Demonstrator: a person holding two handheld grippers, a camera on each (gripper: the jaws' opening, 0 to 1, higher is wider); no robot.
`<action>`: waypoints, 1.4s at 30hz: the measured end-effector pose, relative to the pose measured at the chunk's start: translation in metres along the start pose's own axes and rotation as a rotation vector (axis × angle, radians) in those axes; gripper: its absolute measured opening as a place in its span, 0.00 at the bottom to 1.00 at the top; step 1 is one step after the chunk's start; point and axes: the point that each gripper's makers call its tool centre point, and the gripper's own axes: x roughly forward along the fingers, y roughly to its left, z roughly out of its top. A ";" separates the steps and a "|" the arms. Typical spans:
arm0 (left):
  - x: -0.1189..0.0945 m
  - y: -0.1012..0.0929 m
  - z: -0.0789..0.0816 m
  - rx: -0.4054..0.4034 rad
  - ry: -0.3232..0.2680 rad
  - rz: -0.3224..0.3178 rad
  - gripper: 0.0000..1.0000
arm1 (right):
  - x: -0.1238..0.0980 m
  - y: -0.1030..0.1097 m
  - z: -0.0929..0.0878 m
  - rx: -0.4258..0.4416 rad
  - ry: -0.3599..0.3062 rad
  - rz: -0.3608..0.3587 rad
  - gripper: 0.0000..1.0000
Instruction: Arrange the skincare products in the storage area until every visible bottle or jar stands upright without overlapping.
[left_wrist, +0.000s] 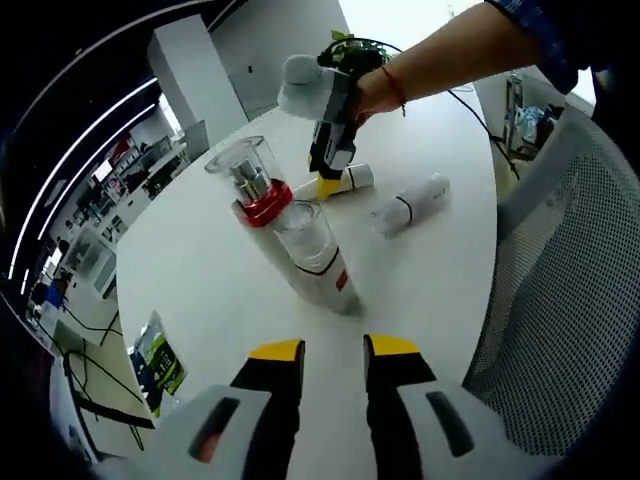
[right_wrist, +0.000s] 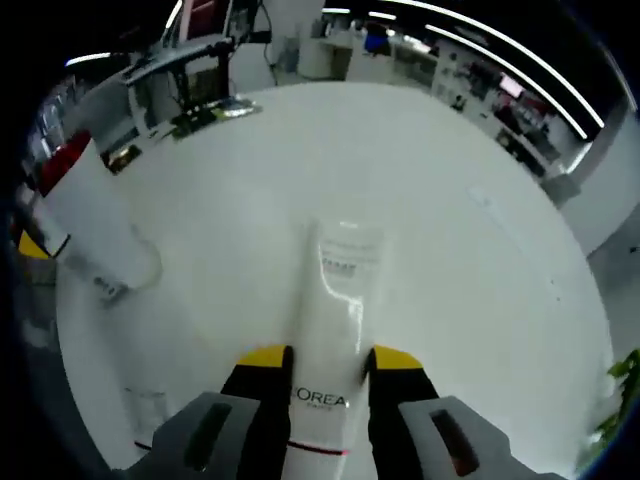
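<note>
On the white worktop (right_wrist: 480, 230), right claw (right_wrist: 330, 362) was clamped on a lying L'Oréal tube (right_wrist: 335, 300), mid-worktop, picking step. Left claw (left_wrist: 333, 352) hung apart, empty, near a red-collared bottle (left_wrist: 262, 190). Next move likely called for lifting and standing the tube upright, clear of neighbours.

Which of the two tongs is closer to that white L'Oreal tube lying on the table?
Right. The right tongs straddle the L'Oreal tube; the left tongs sit well back, beyond two red-banded bottles.
</note>
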 end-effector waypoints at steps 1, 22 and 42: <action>0.000 0.002 -0.001 -0.028 -0.002 0.003 0.28 | -0.003 0.002 0.001 0.003 -0.023 -0.003 0.23; -0.017 0.006 0.026 -0.304 -0.179 -0.106 0.26 | -0.100 0.029 0.019 0.065 -0.380 -0.106 0.23; -0.062 -0.029 0.096 -0.633 -0.521 -0.544 0.27 | -0.175 0.181 0.067 -0.047 -0.554 0.228 0.25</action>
